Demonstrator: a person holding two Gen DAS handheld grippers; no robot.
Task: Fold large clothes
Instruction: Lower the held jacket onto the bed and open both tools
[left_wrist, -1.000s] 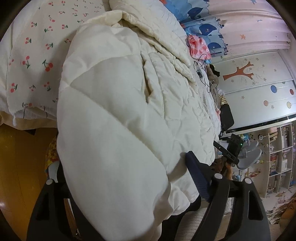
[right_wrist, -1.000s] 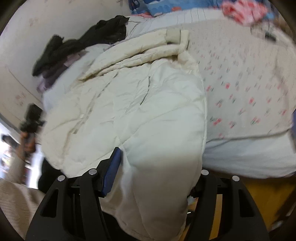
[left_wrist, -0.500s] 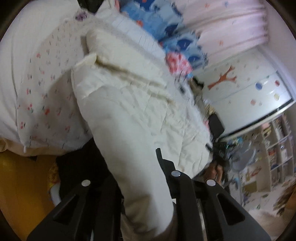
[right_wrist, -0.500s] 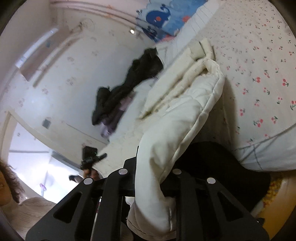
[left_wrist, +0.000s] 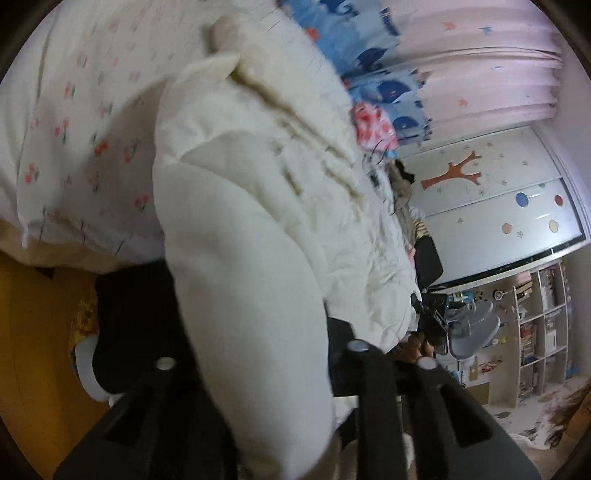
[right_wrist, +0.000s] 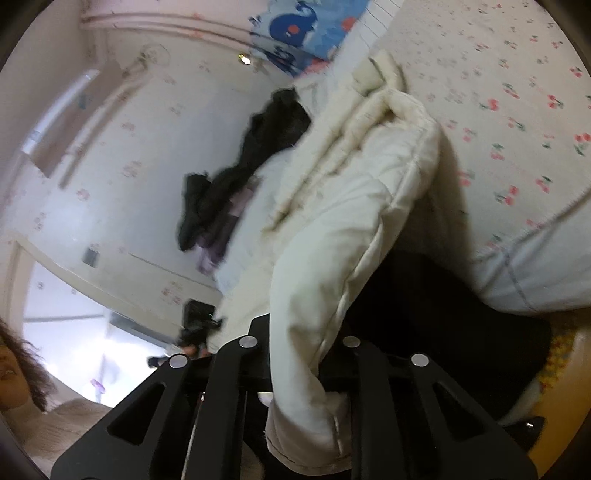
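One cream quilted padded coat (left_wrist: 236, 236) sprawls across the cherry-print bed sheet (left_wrist: 74, 122), its near edge off the bed. Two grippers: left gripper (left_wrist: 255, 354) and right gripper (right_wrist: 299, 343), each clenched on its hem. Only the right view shows one black garment heap (right_wrist: 240, 173); only the left, shelves (left_wrist: 539, 317).
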